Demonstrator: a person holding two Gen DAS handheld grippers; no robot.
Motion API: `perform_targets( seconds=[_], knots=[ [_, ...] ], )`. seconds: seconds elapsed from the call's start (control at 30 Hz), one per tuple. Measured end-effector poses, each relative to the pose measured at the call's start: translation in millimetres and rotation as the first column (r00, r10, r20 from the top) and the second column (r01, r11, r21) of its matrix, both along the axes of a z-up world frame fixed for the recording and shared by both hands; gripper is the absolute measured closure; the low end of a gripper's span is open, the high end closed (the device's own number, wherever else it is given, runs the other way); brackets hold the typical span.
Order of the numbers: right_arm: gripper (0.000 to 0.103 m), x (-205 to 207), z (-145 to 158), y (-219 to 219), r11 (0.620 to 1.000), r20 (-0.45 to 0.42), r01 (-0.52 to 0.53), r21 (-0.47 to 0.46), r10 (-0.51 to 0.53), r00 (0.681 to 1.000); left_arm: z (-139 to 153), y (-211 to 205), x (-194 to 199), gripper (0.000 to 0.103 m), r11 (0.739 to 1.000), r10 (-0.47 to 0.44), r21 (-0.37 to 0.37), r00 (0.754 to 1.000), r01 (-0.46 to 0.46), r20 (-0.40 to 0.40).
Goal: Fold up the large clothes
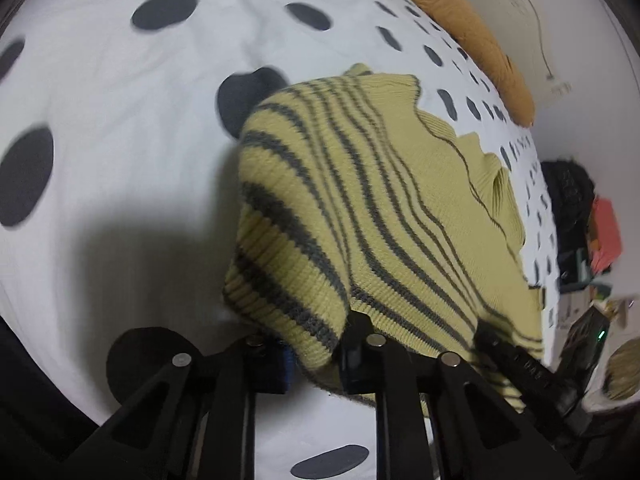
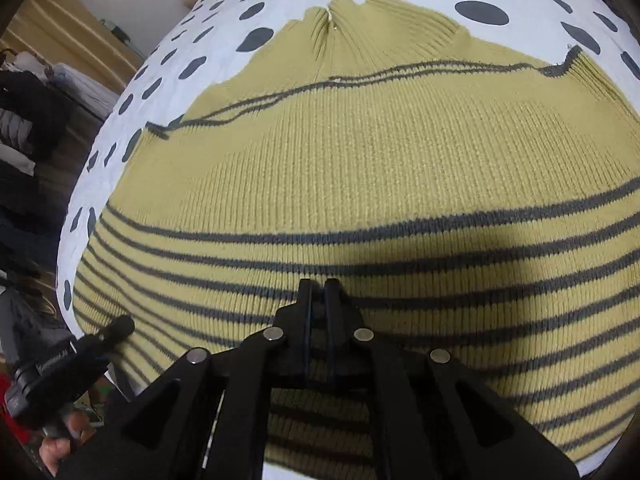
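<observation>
**A:** What did the left camera give you that the right one didn't?

**B:** The orange cushion (image 1: 476,40) at the far right edge of the bed, and a cluttered corner of the room beyond it. It also showed the sweater (image 1: 360,208) bunched and hanging from the left gripper (image 1: 316,344), whose jaws were nearly together with a striped fold draped between and over them.

**A:** And the right camera?

**B:** There the sweater (image 2: 360,152) lay spread over the spotted bedcover (image 2: 192,68), collar at the far end, stripes running across the near half. The right gripper (image 2: 318,292) had its jaws all but closed, tips down on the striped knit; whether they pinched any fabric I couldn't tell. At the near left, the other gripper reached the sweater's edge, with a hand (image 2: 60,440) on its handle.

**A:** Any boxes or baskets?

**B:** None I could make out.
</observation>
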State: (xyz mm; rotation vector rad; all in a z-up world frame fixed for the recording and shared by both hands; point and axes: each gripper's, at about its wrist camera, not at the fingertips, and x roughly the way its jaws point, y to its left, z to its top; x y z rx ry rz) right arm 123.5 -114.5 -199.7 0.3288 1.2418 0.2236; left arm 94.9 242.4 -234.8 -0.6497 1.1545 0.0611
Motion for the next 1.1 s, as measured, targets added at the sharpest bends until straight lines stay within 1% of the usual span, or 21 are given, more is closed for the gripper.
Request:
perform_targets(
  seconds=[0.07, 0.13, 0.17, 0.2, 0.27, 0.33, 0.4, 0.47, 0.53, 0.57, 0.6, 0.63, 0.73, 0.77, 0.83, 0.87, 0.93, 1.0, 1.03, 1.07, 1.1],
  knots=[
    [0.097, 0, 12, -3, 1.0, 0.008, 0.006, 0.018, -0.006, 1.0, 12, -6, 1, 0.091, 0.999, -0.028, 0.036, 0.999, 0.027, 0.024],
    [0.097, -1, 27, -3, 0.996, 0.08, 0.002, 0.092, -0.009, 0.997, 17, -5, 0, 0.091, 1.0, -0.026, 0.018, 0.999, 0.025, 0.041],
    [0.097, 0, 31, -3, 0.995, 0.095, 0.002, 0.099, -0.011, 0.995, 18, -2, -2, 0.092, 1.0, -0.016, 0.0, 0.999, 0.016, 0.046],
    [0.096, 3, 28, -1, 0.996, 0.082, 0.0, 0.085, -0.007, 0.997, 19, 0, -2, 0.092, 1.0, -0.004, -0.02, 0.999, 0.005, 0.047],
    [0.097, 14, -1, 8, 0.999, -0.022, -0.027, 0.027, 0.027, 0.999, 21, 0, -3, 0.092, 0.999, 0.004, -0.041, 0.999, -0.002, 0.051],
    [0.1, 16, -10, 6, 0.999, -0.002, -0.022, 0.038, 0.022, 1.0, 27, -2, -4, 0.092, 0.999, -0.003, -0.036, 0.998, 0.005, 0.064],
    [0.101, 17, -9, 2, 0.998, -0.011, -0.011, 0.062, 0.012, 1.0, 38, -7, -4, 0.093, 0.999, -0.016, -0.026, 0.996, 0.018, 0.092],
    [0.101, 16, -8, 1, 0.997, -0.012, -0.015, 0.075, 0.016, 1.0, 54, -12, -4, 0.094, 0.999, -0.023, -0.041, 0.991, 0.029, 0.134],
    [0.1, 17, -7, -4, 0.993, -0.013, -0.006, 0.117, 0.007, 1.0, 74, -20, -2, 0.094, 0.998, -0.037, -0.043, 0.983, 0.045, 0.18],
    [0.1, 13, -5, -12, 0.99, -0.015, 0.005, 0.14, -0.003, 1.0, 87, -29, 0, 0.094, 0.997, -0.06, -0.029, 0.976, 0.067, 0.207],
    [0.097, 10, -2, -19, 0.986, -0.014, 0.025, 0.165, -0.023, 1.0, 97, -36, 1, 0.094, 0.997, -0.075, -0.016, 0.971, 0.08, 0.227],
    [0.096, 5, 1, -27, 0.979, -0.012, 0.051, 0.196, -0.049, 0.999, 108, -45, 3, 0.094, 0.995, -0.096, -0.007, 0.964, 0.101, 0.248],
    [0.096, -18, 11, -47, 0.966, 0.004, 0.091, 0.242, -0.095, 0.996, 141, -86, 7, 0.094, 0.983, -0.184, 0.037, 0.931, 0.182, 0.315],
    [0.096, -27, 14, -56, 0.96, 0.012, 0.105, 0.258, -0.111, 0.994, 151, -103, 7, 0.094, 0.975, -0.22, 0.055, 0.916, 0.214, 0.336],
    [0.096, -47, 19, -81, 0.945, 0.023, 0.145, 0.292, -0.159, 0.987, 170, -144, 6, 0.094, 0.95, -0.312, 0.099, 0.874, 0.297, 0.371],
    [0.096, -55, 22, -96, 0.937, 0.03, 0.166, 0.308, -0.184, 0.982, 177, -168, 4, 0.094, 0.931, -0.364, 0.131, 0.848, 0.34, 0.386],
    [0.096, -74, 27, -129, 0.912, 0.034, 0.229, 0.341, -0.255, 0.966, 178, -218, 1, 0.094, 0.885, -0.464, 0.185, 0.794, 0.427, 0.392],
    [0.096, -87, 28, -159, 0.879, 0.036, 0.284, 0.382, -0.322, 0.946, 166, -262, 3, 0.094, 0.849, -0.525, 0.171, 0.768, 0.499, 0.366],
    [0.096, -92, 27, -173, 0.868, 0.029, 0.313, 0.385, -0.35, 0.936, 154, -285, 2, 0.094, 0.828, -0.557, 0.168, 0.755, 0.535, 0.345],
    [0.096, -98, 26, -186, 0.859, 0.026, 0.348, 0.376, -0.385, 0.923, 140, -307, 1, 0.094, 0.802, -0.595, 0.173, 0.74, 0.572, 0.314],
    [0.096, -105, 25, -199, 0.844, 0.022, 0.379, 0.378, -0.418, 0.908, 123, -328, -1, 0.094, 0.77, -0.638, 0.19, 0.72, 0.61, 0.273]
  ],
)
